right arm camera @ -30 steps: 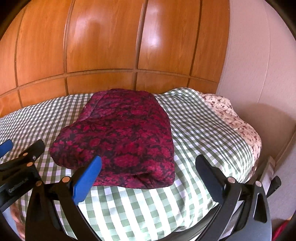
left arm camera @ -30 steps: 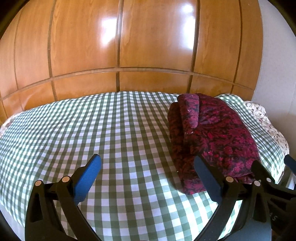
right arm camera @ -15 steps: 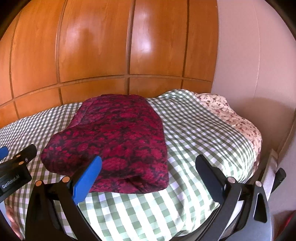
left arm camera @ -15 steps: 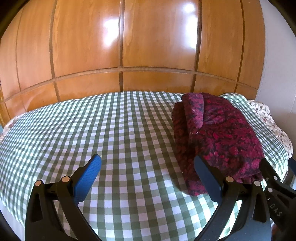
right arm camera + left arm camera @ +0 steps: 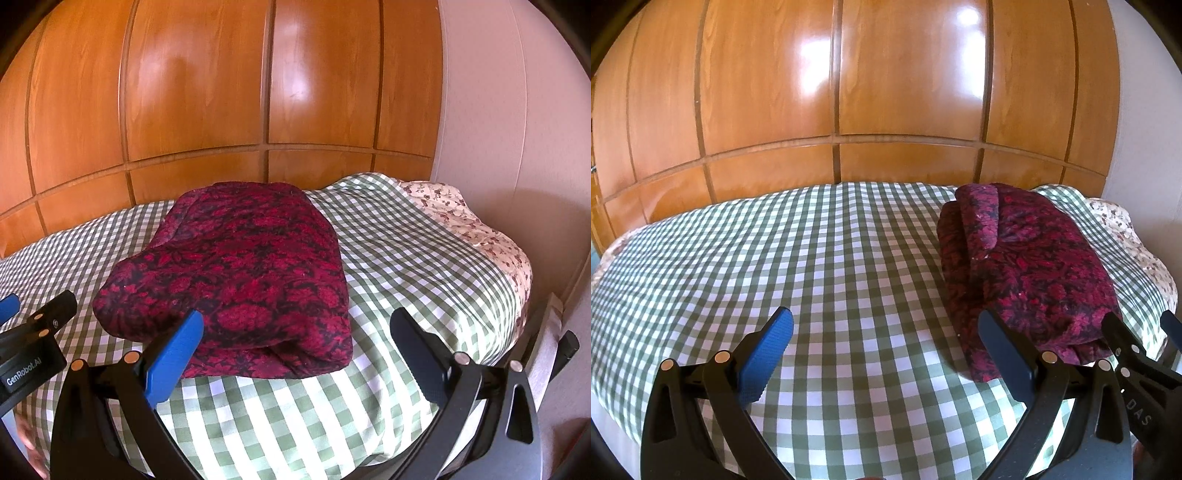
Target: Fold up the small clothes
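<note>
Your left gripper [image 5: 886, 354] and right gripper [image 5: 297, 350] both gape wide, holding nothing. The folded red garment [image 5: 243, 273] lies on the checked bedcover [image 5: 812, 266], just beyond your right gripper.

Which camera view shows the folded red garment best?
The right wrist view: the red garment lies centred there, its whole top and near folded edge visible. In the left wrist view it sits off to the right, seen from its side, partly hidden behind gripper fingers.
</note>
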Tool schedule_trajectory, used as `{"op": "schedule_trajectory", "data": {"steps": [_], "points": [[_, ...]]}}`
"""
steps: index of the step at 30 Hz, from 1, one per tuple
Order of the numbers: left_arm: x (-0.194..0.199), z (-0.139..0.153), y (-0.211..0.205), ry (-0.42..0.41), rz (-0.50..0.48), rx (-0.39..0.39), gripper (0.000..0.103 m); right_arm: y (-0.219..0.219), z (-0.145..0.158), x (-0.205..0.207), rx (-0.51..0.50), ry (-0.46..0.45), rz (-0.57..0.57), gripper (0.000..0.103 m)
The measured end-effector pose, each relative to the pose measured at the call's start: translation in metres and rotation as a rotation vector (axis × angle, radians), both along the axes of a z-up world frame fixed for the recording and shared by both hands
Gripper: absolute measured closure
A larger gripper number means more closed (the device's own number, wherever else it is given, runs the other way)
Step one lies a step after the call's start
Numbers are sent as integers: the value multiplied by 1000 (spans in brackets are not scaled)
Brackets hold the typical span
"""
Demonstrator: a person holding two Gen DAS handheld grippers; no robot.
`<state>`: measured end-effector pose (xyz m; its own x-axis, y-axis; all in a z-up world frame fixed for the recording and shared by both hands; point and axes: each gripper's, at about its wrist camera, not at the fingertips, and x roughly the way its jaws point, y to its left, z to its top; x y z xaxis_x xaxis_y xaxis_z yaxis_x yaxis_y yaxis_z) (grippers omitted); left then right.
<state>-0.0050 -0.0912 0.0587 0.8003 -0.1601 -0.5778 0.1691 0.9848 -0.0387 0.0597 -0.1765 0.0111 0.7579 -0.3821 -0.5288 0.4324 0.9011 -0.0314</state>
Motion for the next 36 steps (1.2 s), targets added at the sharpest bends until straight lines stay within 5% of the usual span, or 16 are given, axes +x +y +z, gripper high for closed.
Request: {"op": "schedule_trajectory", "data": {"steps": [36], "points": [[-8,3,-8,-22,-23,21,4,-4,0,-1,18,-12,7,2]]}}
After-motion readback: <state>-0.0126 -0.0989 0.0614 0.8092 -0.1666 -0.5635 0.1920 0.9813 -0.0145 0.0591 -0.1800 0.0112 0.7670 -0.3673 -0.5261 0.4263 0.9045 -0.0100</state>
